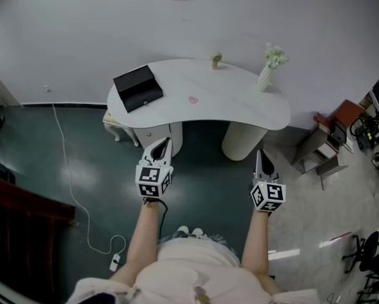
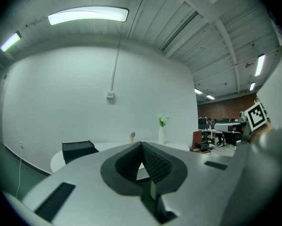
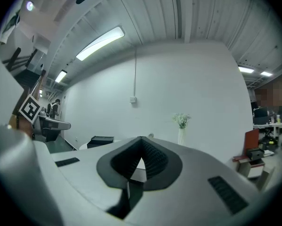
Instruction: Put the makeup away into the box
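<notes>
1. Nearest us, the left gripper [image 1: 161,148] and the right gripper [image 1: 263,161] hang short of the table's [image 1: 246,113] front edge. Both have their jaws pressed together on nothing. If they arrive like that, we judge the tips would shove the makeup instead of taking it.
2. Far left, a white cable [image 1: 114,262] trails underfoot, and a careless step forward could catch it.
3. At the table's left end sits the black box [image 1: 137,87], close to the edge, so a hard drop could nudge it off. We cannot tell whether its top is open.
4. Near the table's middle lies a small pink piece [image 1: 193,99], seemingly the makeup, well apart from the box. Being small and flat, it may slip from the grip in transit.
5. At the far edge stands a small brownish item [image 1: 216,61], too small to name.
6. Toward the far right edge stands a slim vase [image 1: 266,75] with flowers [image 1: 276,57]. A wide sweep of the right arm could topple it.
</notes>
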`<move>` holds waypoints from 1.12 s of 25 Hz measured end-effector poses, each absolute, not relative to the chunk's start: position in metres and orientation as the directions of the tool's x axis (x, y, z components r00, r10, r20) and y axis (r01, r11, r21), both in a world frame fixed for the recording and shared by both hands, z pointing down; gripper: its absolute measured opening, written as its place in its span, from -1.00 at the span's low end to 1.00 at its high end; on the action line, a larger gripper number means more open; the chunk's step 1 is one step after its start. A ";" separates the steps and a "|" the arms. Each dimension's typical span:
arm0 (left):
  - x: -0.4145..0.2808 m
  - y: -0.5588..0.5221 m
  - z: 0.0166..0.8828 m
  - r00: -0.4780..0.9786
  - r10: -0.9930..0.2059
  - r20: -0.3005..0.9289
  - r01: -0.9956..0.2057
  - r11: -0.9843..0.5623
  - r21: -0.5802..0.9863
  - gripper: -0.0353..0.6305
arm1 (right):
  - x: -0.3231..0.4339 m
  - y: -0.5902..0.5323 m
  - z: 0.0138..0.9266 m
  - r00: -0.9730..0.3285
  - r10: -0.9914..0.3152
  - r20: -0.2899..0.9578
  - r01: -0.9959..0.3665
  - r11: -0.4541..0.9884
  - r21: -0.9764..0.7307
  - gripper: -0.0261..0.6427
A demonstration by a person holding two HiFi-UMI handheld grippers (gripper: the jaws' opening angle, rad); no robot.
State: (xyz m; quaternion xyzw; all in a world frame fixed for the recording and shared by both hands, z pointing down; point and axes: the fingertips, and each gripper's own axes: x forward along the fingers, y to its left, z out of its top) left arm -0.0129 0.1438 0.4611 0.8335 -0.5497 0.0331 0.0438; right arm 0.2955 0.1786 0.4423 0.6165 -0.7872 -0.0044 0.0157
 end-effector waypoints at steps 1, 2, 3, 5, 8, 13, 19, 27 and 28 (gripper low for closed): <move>-0.013 0.144 0.462 0.395 -0.913 0.104 -0.919 -0.393 0.038 -0.82 | 0.295 0.179 0.442 -0.238 -0.971 0.017 -0.971 0.239 0.024 -0.88; -0.013 0.145 0.462 0.396 -0.912 0.104 -0.918 -0.394 0.040 -0.82 | 0.295 0.179 0.441 -0.238 -0.971 0.015 -0.971 0.238 0.023 -0.88; -0.013 0.145 0.463 0.397 -0.912 0.105 -0.918 -0.395 0.042 -0.82 | 0.294 0.180 0.440 -0.238 -0.971 0.014 -0.971 0.238 0.023 -0.88; -0.013 0.146 0.464 0.398 -0.911 0.108 -0.917 -0.396 0.044 -0.82 | 0.292 0.181 0.440 -0.240 -0.971 0.016 -0.970 0.240 0.021 -0.88; -0.014 0.147 0.466 0.401 -0.909 0.112 -0.916 -0.398 0.044 -0.82 | 0.289 0.181 0.445 -0.246 -0.969 0.021 -0.969 0.246 0.003 -0.88; -0.017 0.150 0.472 0.401 -0.908 0.121 -0.916 -0.398 0.049 -0.82 | 0.287 0.184 0.453 -0.251 -0.967 0.034 -0.968 0.250 -0.031 -0.88; -0.017 0.150 0.474 0.408 -0.904 0.126 -0.913 -0.404 0.056 -0.82 | 0.275 0.186 0.447 -0.304 -0.953 0.014 -0.951 0.302 -0.058 -0.66; -0.027 0.148 0.476 0.409 -0.904 0.127 -0.913 -0.405 0.057 -0.82 | 0.267 0.177 0.446 -0.274 -0.962 -0.012 -0.957 0.274 -0.094 0.46; -0.029 0.148 0.476 0.408 -0.904 0.126 -0.913 -0.404 0.057 -0.82 | 0.266 0.176 0.448 -0.271 -0.963 -0.008 -0.957 0.270 -0.107 0.53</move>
